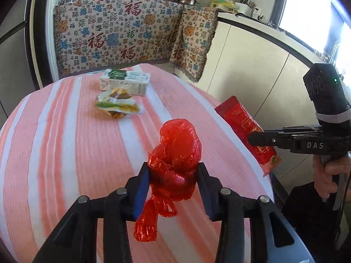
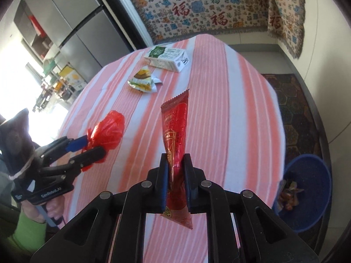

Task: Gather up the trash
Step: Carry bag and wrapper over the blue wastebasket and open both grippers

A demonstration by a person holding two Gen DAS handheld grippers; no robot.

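My left gripper [image 1: 173, 175] is shut on a knotted red plastic bag [image 1: 177, 153] and holds it above the pink-striped tablecloth [image 1: 65, 153]. It shows in the right wrist view [image 2: 92, 146] with the red plastic bag [image 2: 109, 131]. My right gripper [image 2: 176, 166] is shut on a long red snack wrapper [image 2: 176, 131], upright above the table; the wrapper shows in the left wrist view [image 1: 248, 129] past the table's right edge. A white and green carton [image 1: 125, 82] and a crumpled yellow-green wrapper [image 1: 118, 106] lie on the far side of the table.
A blue bin [image 2: 307, 192] with some trash in it stands on the floor right of the table. A patterned cloth [image 1: 122, 32] covers furniture behind the table. White cabinets [image 1: 252, 65] run along the right. A fridge [image 2: 72, 22] stands at the left.
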